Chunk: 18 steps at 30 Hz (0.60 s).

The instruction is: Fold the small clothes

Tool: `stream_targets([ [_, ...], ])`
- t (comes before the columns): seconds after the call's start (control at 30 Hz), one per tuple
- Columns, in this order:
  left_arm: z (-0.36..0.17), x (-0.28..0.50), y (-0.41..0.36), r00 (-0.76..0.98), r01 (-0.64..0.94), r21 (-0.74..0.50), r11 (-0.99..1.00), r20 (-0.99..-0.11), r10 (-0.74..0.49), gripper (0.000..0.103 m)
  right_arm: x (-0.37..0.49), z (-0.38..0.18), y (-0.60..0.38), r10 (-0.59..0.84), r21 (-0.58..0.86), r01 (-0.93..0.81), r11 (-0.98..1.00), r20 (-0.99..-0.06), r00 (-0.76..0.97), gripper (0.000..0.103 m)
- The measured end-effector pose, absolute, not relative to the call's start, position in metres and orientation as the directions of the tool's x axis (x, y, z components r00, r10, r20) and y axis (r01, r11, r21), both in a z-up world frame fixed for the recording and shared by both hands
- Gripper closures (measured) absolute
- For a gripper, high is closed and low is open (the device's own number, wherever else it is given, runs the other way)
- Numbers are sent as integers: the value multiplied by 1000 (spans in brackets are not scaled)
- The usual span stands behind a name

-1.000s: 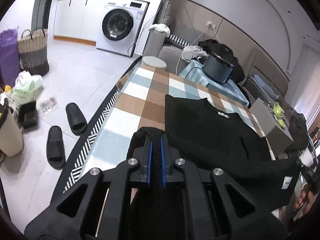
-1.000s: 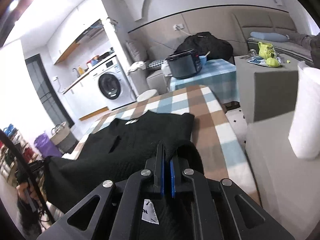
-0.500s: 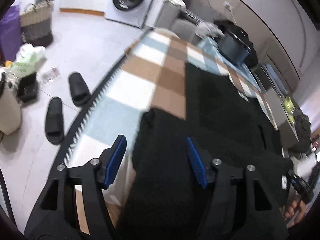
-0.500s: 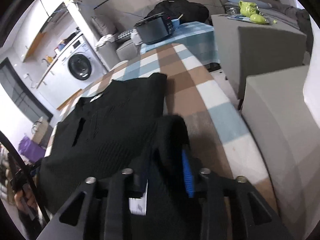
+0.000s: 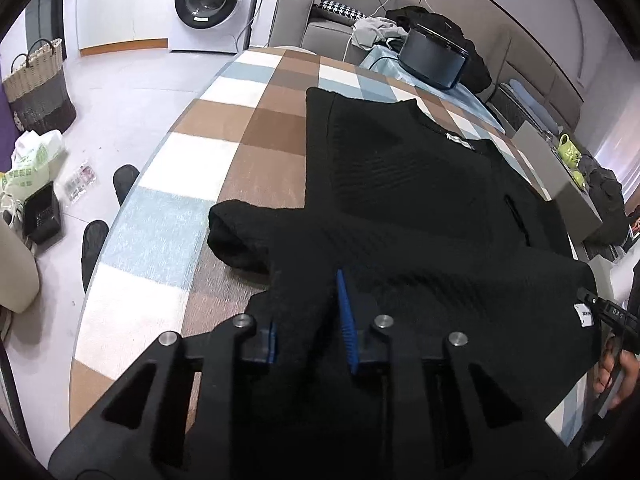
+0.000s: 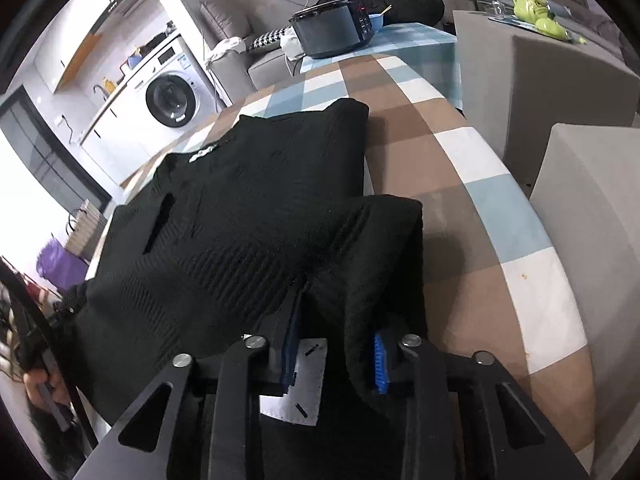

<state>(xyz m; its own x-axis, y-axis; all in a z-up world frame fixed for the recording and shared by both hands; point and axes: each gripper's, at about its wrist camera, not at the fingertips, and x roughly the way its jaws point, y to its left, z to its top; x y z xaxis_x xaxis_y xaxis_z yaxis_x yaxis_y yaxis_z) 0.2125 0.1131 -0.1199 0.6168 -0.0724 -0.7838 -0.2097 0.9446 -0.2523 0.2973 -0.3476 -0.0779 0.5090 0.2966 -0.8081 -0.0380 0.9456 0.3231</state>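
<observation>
A black knit sweater (image 5: 400, 184) (image 6: 260, 200) lies on the table's checked cloth (image 5: 224, 152) (image 6: 460, 208), its near part folded up over the body. One sleeve end (image 5: 240, 236) bulges out at the left, the other sleeve end (image 6: 384, 232) at the right. My left gripper (image 5: 306, 312) is low over the near fold, its jaws closing with bunched black knit between the blue pads. My right gripper (image 6: 338, 332) is likewise closing, with knit and a white label (image 6: 300, 384) between its pads. Neither pair of pads visibly clamps the cloth.
A black cooker (image 5: 432, 56) (image 6: 336, 32) stands beyond the table's far end. Grey boxes (image 6: 560, 80) flank the right side. On the floor at the left are slippers (image 5: 124, 184), a woven basket (image 5: 36, 88) and bags, with a washing machine (image 5: 208, 0) behind. A hand (image 5: 616, 372) holds the other gripper.
Both grippers sank toward the table and tilted downward. Their jaws went from shut on the sweater to wide apart, then narrower. The lifted part now rests on the sweater's body.
</observation>
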Motion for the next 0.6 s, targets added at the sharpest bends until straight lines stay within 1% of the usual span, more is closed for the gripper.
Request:
stream_targets([
  [0.23,-119,186,109,612,-192,-219,957,-789,-58,83,289,-79,-348,301,317,-55,947,-812,500,78],
  [0.5,-117,131,114,616,-216,-244,945,-785,-62,83,244,-78,-357,339,350,-65,935,-821,460,78],
  [0.57,-116,122,116,623,-226,-245,943,-781,-54,77,235,-76,-358,341,347,-74,935,-821,459,77],
  [0.6,-114,119,117,621,-234,-237,943,-782,-43,76,232,-76,-359,341,342,-84,936,-820,461,72],
])
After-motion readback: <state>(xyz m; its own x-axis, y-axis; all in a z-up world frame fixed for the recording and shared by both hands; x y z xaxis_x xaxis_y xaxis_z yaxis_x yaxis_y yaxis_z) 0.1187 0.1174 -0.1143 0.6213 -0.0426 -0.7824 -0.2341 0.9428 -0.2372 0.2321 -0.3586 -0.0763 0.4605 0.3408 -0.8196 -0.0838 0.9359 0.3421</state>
